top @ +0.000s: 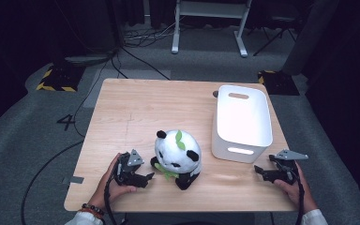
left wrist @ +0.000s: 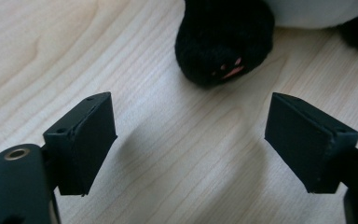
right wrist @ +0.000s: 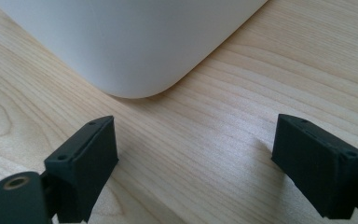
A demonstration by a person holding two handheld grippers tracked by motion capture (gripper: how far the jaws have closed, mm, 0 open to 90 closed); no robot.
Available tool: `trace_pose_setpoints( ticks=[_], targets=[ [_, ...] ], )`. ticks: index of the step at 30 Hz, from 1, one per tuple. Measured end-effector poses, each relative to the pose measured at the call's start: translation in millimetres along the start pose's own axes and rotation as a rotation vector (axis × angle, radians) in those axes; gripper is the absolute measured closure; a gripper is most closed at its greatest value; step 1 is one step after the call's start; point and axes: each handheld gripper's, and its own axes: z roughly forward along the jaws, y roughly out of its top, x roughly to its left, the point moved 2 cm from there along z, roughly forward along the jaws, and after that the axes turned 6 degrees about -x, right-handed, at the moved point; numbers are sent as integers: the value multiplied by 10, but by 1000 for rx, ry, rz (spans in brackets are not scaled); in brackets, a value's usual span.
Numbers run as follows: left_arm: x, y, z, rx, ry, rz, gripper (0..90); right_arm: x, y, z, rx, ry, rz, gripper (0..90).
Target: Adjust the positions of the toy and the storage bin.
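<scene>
- Jaws of our left gripper [left wrist: 191, 140] stand spread wide, with bare bench [left wrist: 177, 186] between them and nothing pinched.
- Just ahead of that gap, a little toward the right-hand jaw, we see a black foot of the plush panda [left wrist: 223, 39] with pink marks on its sole; it lies close in front of the jaw tips but apart from both.
- From the high view our left gripper [top: 146, 177] rests low on the bench [top: 131, 112], its jaws pointing at the panda [top: 177, 152], which sits upright just beyond the tips.
- A hand [top: 112, 185] holds that gripper from behind, a beaded band at the wrist.
- Jaws of our right gripper [right wrist: 196, 163] are likewise spread wide and hold nothing; only wood grain lies between them.
- Ahead of those jaws, nearer the left-hand one, the rounded lower corner of the white bin [right wrist: 135, 46] stands on the bench, apart from both tips.
- In the high view our right gripper [top: 261, 171] sits near the bench's front edge with its jaws aimed toward the panda's side; the white bin [top: 258, 112] stands just beyond and beside it, open side up.
- The panda sits between the two grippers, much nearer the left jaws than the right, and just beside the bin's near wall without touching it.
</scene>
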Motion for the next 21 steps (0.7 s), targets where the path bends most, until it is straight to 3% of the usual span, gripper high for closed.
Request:
trace_pose_setpoints(
  ticks=[4, 21],
  targets=[
    [-46, 55, -22, -11, -21, 18, 164, 0, 0, 0, 1, -1, -1, 137],
    [-158, 203, -190, -68, -38, 59, 161, 0, 0, 0, 1, -1, -1, 137]
  ],
)
